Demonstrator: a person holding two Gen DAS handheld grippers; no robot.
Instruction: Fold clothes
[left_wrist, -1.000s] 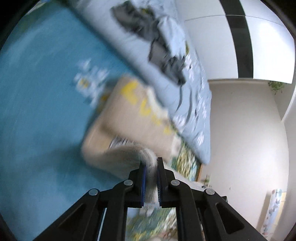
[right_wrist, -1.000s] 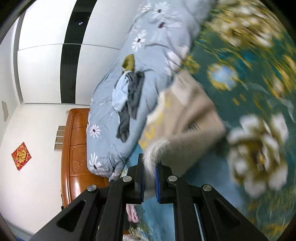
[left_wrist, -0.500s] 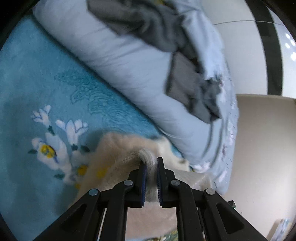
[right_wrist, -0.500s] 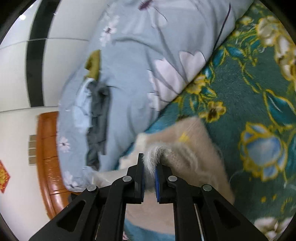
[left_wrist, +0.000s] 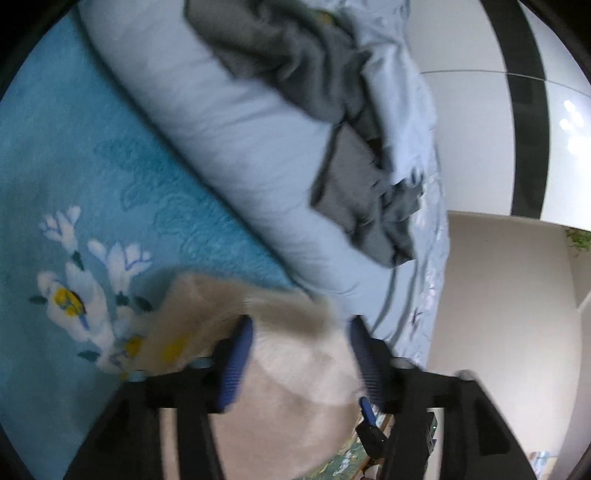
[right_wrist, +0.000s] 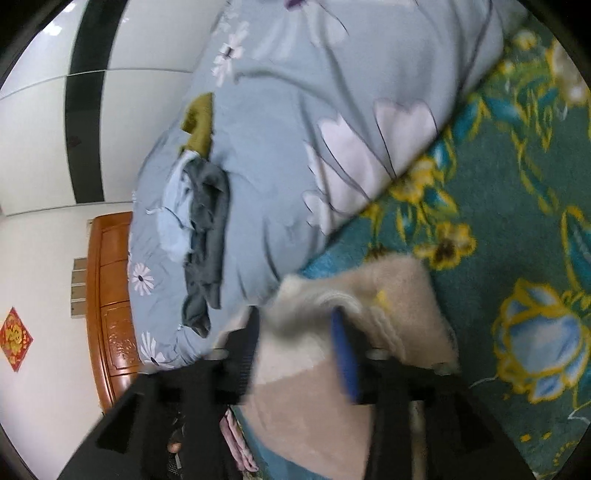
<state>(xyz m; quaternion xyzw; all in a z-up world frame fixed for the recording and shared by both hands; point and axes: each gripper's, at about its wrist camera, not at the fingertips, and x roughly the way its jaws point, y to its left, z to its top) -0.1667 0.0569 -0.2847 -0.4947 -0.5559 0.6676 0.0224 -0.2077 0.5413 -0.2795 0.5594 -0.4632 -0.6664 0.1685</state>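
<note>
We have the beige sweater (left_wrist: 295, 369) lying on the blanket (left_wrist: 74, 166), close against the long side of the rolled duvet (left_wrist: 240, 147). Its folded edge faces the duvet, and a few yellow marks show on the layer beneath. We judge it sits there because the blanket gives us a flat, soft bed surface for folding, while the duvet takes up the rest.

Our left tool (left_wrist: 299, 354) stands wide, its blue pads on either side of the fluffy edge with cloth between them but not pinched. Our right tool (right_wrist: 295, 343) is also spread, one blue pad and one dark finger flanking the sweater's (right_wrist: 369, 314) other end. Both frames are blurred, so whether a pad brushes the fuzz we cannot tell. We read this as the let-go after laying a fold over: both ends set down level so the edge stays straight.

On top of the duvet (right_wrist: 295, 147) lies a heap of grey clothes (left_wrist: 314, 74), likely waiting for their turn. Past the duvet, from the right view, stands a wooden headboard (right_wrist: 107, 295) against the white wall (right_wrist: 37, 258).
</note>
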